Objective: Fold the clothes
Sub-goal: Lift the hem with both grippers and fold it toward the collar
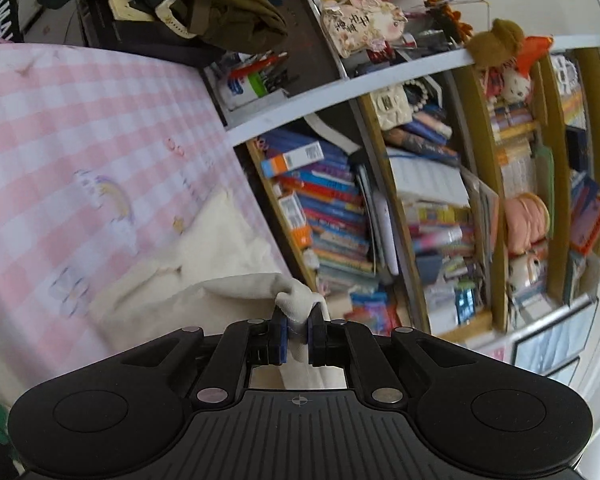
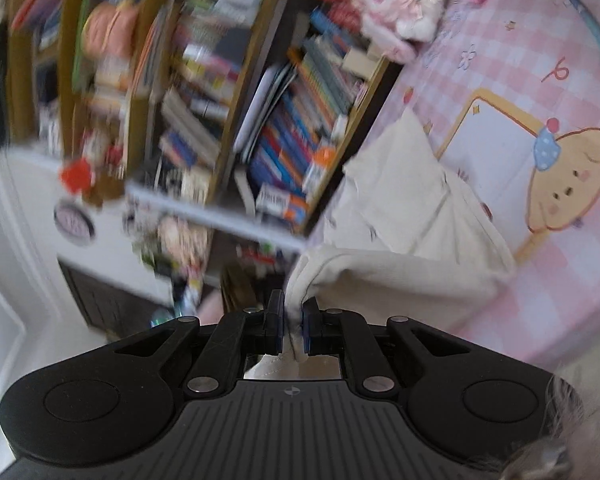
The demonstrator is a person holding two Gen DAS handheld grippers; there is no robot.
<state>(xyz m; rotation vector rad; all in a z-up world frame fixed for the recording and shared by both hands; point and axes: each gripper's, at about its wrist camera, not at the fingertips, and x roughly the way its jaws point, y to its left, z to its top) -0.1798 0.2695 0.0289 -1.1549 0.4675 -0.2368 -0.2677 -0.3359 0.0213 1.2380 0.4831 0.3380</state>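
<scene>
left wrist view, left gripper [image 1: 297, 330] pinching cream garment [image 1: 236, 248]

From my left wrist view I could read only part of a brand: white capitals "YAMA" ran along a black panel [image 1: 3, 4] at the upper left corner, cut off by the frame edge. A pink-flowered plaque [image 1: 354, 26] on the shelf carried a few handwritten characters I couldn't make out. The book spines [image 1: 332, 200] bore print too small and blurred to read. My right wrist view was too smeared for any lettering.
</scene>
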